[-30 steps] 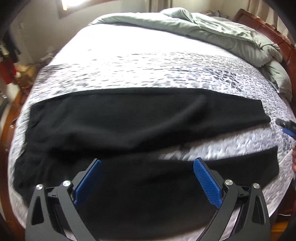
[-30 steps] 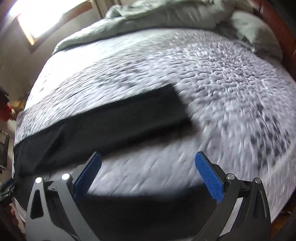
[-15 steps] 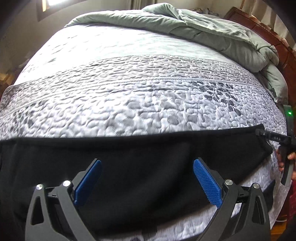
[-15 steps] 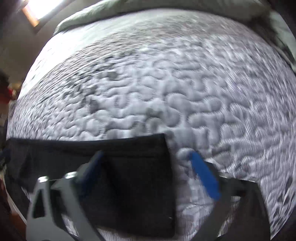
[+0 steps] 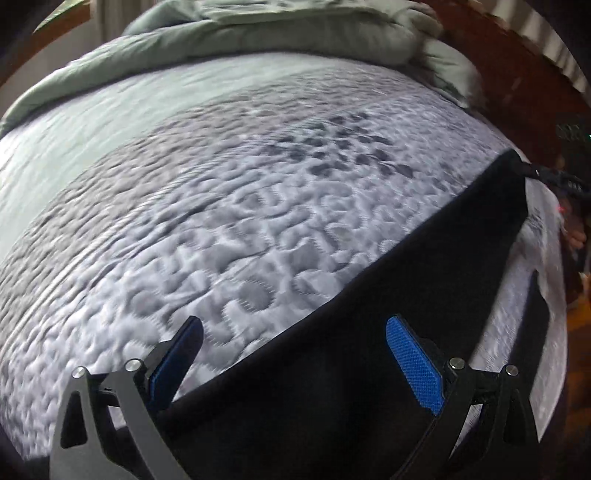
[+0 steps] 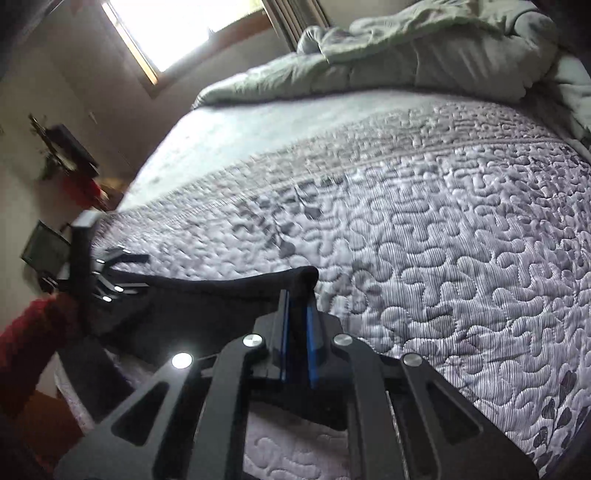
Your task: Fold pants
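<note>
Black pants (image 5: 369, 350) lie on the grey quilted bed. In the left wrist view my left gripper (image 5: 295, 350) is open, its blue pads astride the pants' far edge near the waist end. In the right wrist view my right gripper (image 6: 297, 306) is shut on the hem corner of the black pants (image 6: 221, 295), lifting it slightly off the quilt. The left gripper (image 6: 110, 275) shows at the left of the right wrist view, at the other end of the pants. The right gripper (image 5: 554, 177) shows at the far right of the left wrist view, at the hem corner.
A grey quilted bedspread (image 6: 443, 240) covers the bed. A rumpled green duvet (image 5: 258, 44) is piled at the far side, also in the right wrist view (image 6: 406, 55). A wooden headboard (image 5: 517, 74) is at right. A window (image 6: 177, 26) and furniture (image 6: 66, 151) stand at left.
My right gripper closed on the hem corner of the pants. My left gripper moved low over the pants' far edge and stays open.
</note>
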`<state>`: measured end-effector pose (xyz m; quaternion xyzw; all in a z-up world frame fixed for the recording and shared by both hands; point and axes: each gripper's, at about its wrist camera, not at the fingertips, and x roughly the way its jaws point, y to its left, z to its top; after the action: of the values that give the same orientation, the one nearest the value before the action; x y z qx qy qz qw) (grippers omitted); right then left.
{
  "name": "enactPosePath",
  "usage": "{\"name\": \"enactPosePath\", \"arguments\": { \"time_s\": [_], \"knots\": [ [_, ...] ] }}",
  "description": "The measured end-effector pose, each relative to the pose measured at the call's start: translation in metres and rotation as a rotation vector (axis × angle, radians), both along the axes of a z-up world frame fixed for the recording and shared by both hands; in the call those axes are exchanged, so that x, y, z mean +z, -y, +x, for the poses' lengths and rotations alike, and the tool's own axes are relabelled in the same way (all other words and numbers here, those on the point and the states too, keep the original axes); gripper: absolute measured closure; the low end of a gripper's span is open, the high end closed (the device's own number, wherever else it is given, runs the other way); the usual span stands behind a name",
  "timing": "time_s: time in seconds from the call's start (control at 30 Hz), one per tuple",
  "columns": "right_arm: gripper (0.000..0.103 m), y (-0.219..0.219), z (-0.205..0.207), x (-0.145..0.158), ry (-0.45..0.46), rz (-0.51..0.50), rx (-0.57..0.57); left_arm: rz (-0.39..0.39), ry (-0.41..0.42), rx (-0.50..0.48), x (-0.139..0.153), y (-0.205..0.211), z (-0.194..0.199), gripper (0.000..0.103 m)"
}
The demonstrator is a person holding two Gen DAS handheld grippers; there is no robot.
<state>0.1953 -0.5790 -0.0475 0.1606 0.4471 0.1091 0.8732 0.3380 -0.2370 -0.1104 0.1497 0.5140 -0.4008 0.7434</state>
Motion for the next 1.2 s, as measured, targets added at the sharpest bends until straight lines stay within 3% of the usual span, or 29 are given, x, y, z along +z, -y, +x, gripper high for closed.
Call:
{"name": "enactPosePath", "arguments": {
  "time_s": [0.1,0.27,0.33,0.47,0.5,0.57,0.67,0.8,1.0,1.2],
  "knots": [
    [0.096,0.001,-0.005,0.012,0.037,0.015,0.006,-0.058,-0.081,-0.098,-0.002,0.015,0.004,0.004],
    [0.096,-0.004,-0.017,0.031,0.098,0.016,0.032,-0.085,-0.19,-0.189,-0.008,0.027,0.006,0.004],
    [0.096,-0.003,-0.019,0.034,0.106,0.013,0.032,-0.083,-0.25,-0.222,-0.012,0.027,0.005,0.015],
    [0.096,-0.003,-0.022,0.036,0.113,0.015,0.024,-0.028,-0.205,-0.227,-0.01,0.018,-0.003,0.087],
    [0.096,-0.003,-0.023,0.036,0.114,0.016,0.023,-0.046,-0.202,-0.21,-0.006,0.012,-0.004,0.091],
    [0.096,-0.007,-0.027,0.037,0.119,-0.011,0.008,-0.078,-0.161,-0.168,0.008,0.001,-0.009,0.095],
    [0.096,-0.011,-0.04,0.037,0.13,-0.044,-0.016,-0.093,0.007,-0.082,0.044,-0.012,-0.04,0.095],
    [0.096,-0.025,-0.07,0.03,0.136,-0.097,-0.022,-0.038,0.215,0.025,0.079,-0.024,-0.119,0.095],
    [0.096,-0.045,-0.127,0.003,0.084,-0.158,-0.031,0.081,0.365,0.061,0.065,-0.029,-0.233,0.095],
    [0.096,-0.059,-0.194,-0.016,0.044,-0.235,-0.087,0.114,0.431,0.091,0.039,-0.027,-0.303,0.095]
  ]
}}
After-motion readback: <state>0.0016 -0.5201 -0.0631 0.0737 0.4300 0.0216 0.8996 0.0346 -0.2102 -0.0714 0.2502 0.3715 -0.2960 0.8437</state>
